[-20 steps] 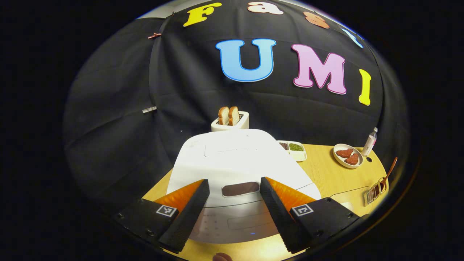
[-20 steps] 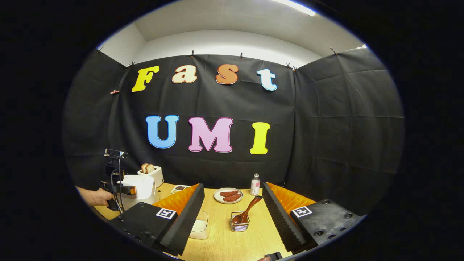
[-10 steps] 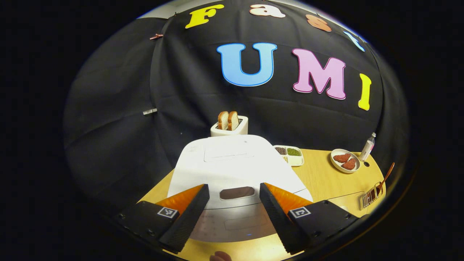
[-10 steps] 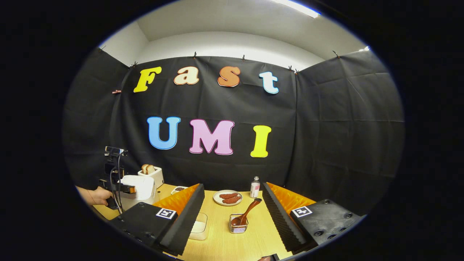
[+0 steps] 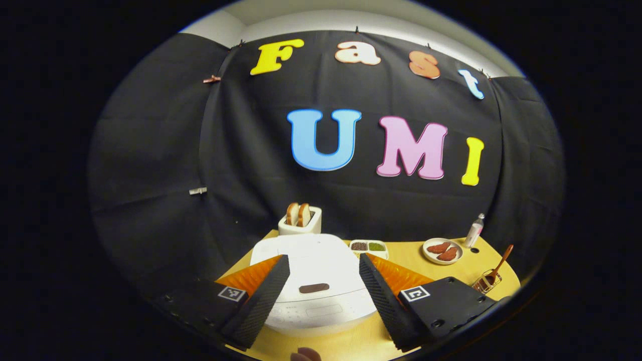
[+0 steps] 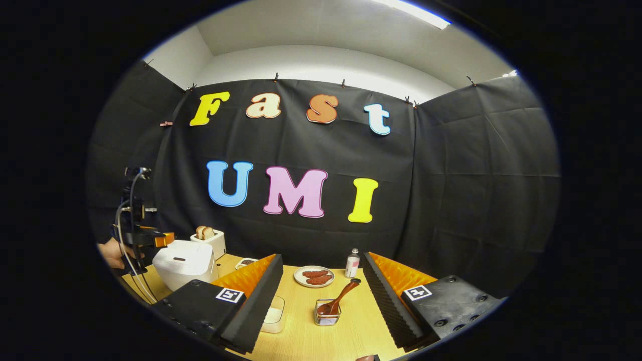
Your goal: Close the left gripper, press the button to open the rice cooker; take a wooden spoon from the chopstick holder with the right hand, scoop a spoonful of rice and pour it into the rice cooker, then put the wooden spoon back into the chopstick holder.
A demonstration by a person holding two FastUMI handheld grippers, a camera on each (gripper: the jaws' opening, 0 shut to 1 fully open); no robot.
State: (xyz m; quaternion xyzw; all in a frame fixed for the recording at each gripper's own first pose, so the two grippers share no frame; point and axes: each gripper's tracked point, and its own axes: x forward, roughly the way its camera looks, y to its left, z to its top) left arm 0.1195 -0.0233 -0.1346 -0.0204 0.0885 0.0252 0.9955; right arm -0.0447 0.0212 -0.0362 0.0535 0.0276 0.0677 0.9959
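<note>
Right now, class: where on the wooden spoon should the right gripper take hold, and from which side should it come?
Grip the wooden spoon on its bare handle, above the chopstick holder. Its bowl sits down inside the holder and the handle leans up and to the right, so the open right gripper should probably come from the front, fingers either side of the handle.

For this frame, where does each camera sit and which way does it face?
Left gripper view: rides the left gripper, raised above and in front of the rice cooker, facing the back wall; own open fingers at the bottom.
Right gripper view: rides the right gripper, low over the table, facing the wooden spoon in the chopstick holder; own open fingers, plus a hand at far left.
Shared: cooker, toaster, meat plate, bottle.
</note>
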